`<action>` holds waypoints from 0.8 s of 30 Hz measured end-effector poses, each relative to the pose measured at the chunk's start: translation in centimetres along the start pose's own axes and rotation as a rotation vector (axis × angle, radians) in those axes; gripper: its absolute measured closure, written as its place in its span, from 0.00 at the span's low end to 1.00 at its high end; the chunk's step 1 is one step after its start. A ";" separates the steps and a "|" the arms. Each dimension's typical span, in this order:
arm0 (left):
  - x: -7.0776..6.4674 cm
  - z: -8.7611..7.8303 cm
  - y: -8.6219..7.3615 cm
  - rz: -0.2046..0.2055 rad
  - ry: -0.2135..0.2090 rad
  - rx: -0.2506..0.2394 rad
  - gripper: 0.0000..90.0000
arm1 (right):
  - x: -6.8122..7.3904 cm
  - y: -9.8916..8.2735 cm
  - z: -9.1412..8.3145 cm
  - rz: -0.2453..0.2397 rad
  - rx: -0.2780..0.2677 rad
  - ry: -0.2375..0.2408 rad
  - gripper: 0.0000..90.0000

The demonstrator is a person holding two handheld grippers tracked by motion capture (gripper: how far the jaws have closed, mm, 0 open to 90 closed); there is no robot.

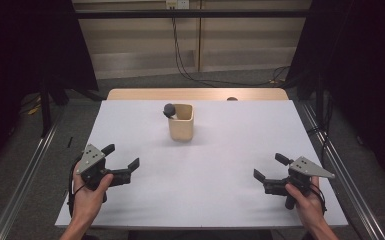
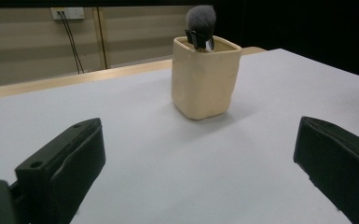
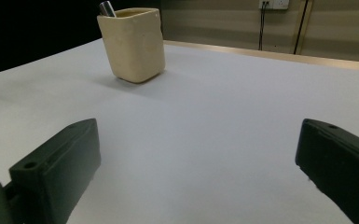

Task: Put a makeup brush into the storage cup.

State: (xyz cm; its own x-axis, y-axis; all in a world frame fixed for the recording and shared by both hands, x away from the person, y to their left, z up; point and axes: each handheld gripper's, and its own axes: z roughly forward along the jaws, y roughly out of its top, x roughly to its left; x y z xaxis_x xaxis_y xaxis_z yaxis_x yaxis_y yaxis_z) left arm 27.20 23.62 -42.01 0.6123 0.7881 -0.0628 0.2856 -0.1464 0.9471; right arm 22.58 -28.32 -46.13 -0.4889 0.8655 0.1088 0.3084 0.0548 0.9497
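A cream square cup (image 1: 181,122) stands upright on the white table (image 1: 215,170), toward the back middle. A brush with a grey fluffy head (image 1: 169,109) leans out of its left corner. The left gripper view has the cup (image 2: 204,78) ahead with the brush head (image 2: 200,19) above its rim. From the right gripper view the cup (image 3: 132,43) is far left, with a metal brush part (image 3: 107,8) poking out. My left gripper (image 1: 121,156) rests open at the front left. My right gripper (image 1: 269,168) rests open at the front right. Both are empty and well short of the cup.
Behind the white table a wooden strip (image 1: 197,94) runs along the far edge. Cables (image 1: 180,55) hang down the back wall to the floor. Metal rails (image 1: 25,175) flank the table on both sides. Dark curtains close off left and right.
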 end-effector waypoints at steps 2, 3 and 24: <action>-0.2 -0.2 -0.4 0.007 0.006 0.000 0.02 | 0.0 0.0 0.0 0.001 0.005 0.001 0.00; -0.3 -0.3 -0.6 0.006 0.006 -0.001 0.02 | 0.0 0.0 0.0 -0.001 0.002 0.000 0.00; -0.4 -3.0 -3.7 0.003 0.047 0.032 0.02 | 0.2 0.0 -0.2 -0.002 -0.002 0.001 0.00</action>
State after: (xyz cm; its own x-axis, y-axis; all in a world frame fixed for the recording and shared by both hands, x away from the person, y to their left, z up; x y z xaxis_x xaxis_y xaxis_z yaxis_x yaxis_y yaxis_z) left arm 23.71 25.64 -44.55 0.5784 0.8145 -0.0441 0.3075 -0.1676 0.9367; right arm 22.33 -28.29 -46.03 -0.4899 0.8651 0.1074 0.3062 0.0554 0.9503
